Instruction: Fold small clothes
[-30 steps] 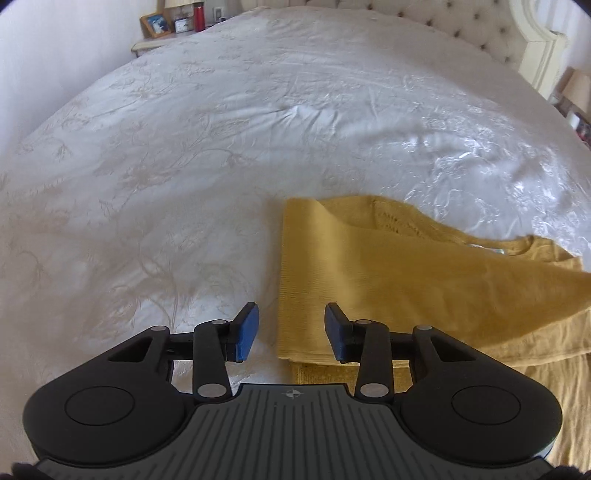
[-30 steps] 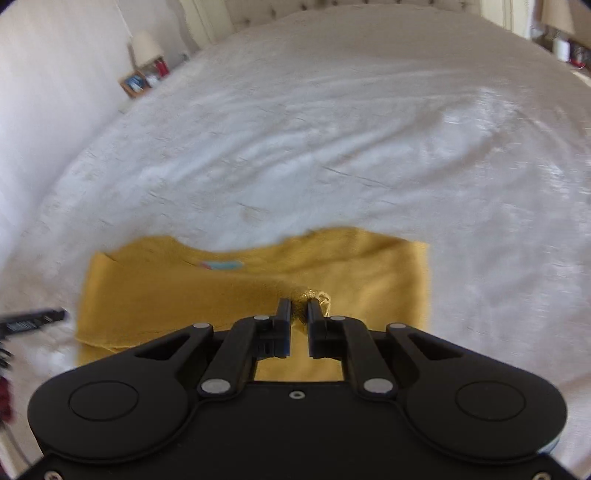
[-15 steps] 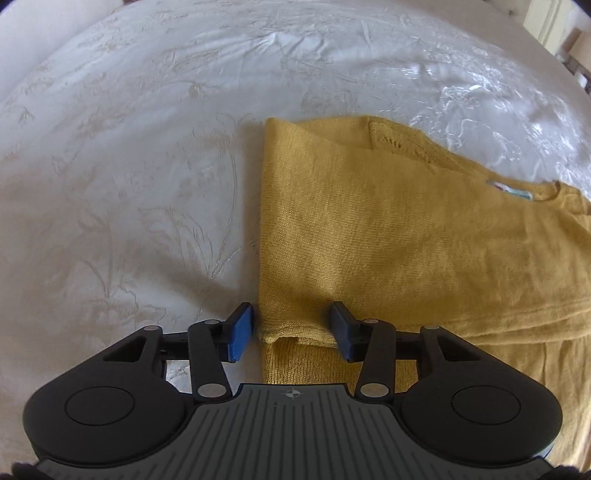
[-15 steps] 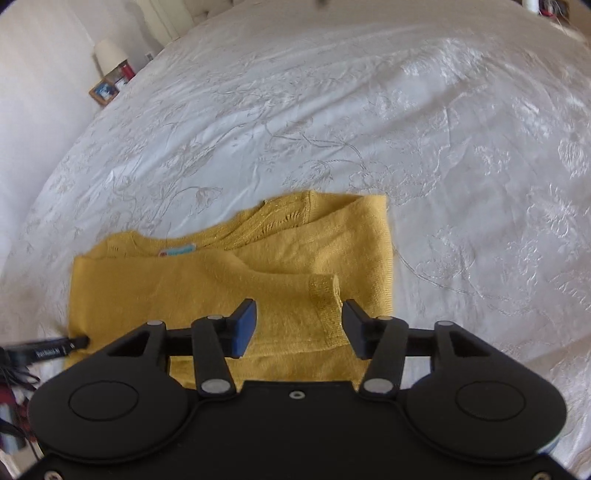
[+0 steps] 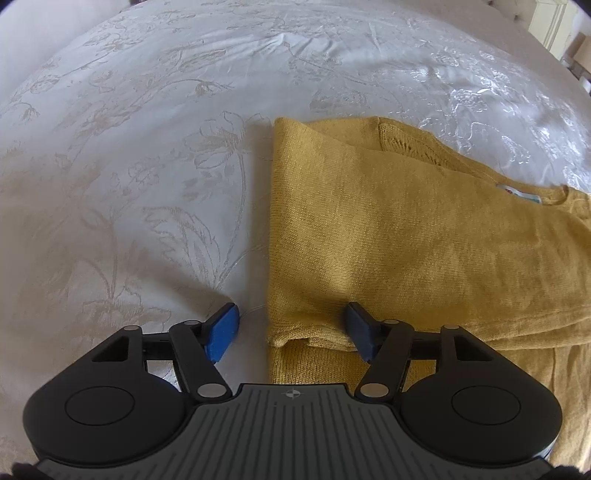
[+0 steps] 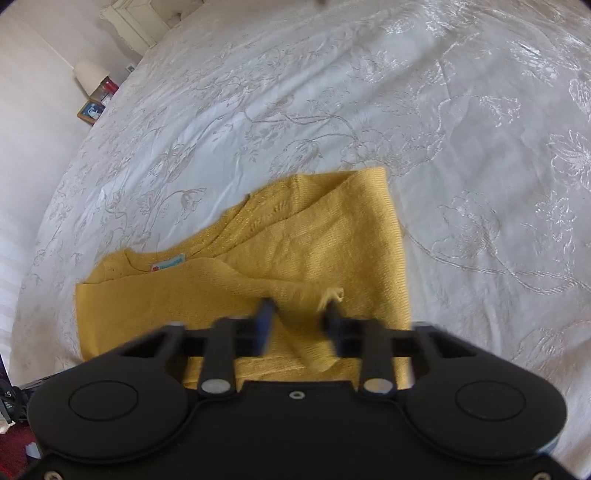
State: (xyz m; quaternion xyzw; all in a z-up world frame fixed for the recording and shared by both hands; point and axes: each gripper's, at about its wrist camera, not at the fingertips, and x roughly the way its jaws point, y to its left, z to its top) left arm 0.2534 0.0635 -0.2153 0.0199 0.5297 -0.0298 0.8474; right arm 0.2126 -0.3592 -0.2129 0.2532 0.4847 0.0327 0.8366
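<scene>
A yellow knit sweater [image 5: 406, 240] lies folded on the white embroidered bedspread [image 5: 147, 166], its label [image 6: 168, 264] showing at the neck. My left gripper [image 5: 291, 328] hovers low over the sweater's near left corner. Its jaws are opening; the corner lies between the blue pads [image 5: 221, 328] without touching them. My right gripper [image 6: 298, 321], blurred by motion, is closing on a raised fold of the sweater [image 6: 332, 240] near its right side. The fabric bunches up between its fingers.
The bedspread [image 6: 369, 110] stretches far on every side. A lamp [image 6: 90, 75] and a picture frame [image 6: 90, 110] stand beside the bed at upper left in the right wrist view. Cream furniture [image 5: 554, 26] sits past the far right edge.
Both grippers sank toward the sweater. The left jaws spread wider around the corner. The right gripper let go of the fabric, opened wide, rolled, and has closed in on a fold again.
</scene>
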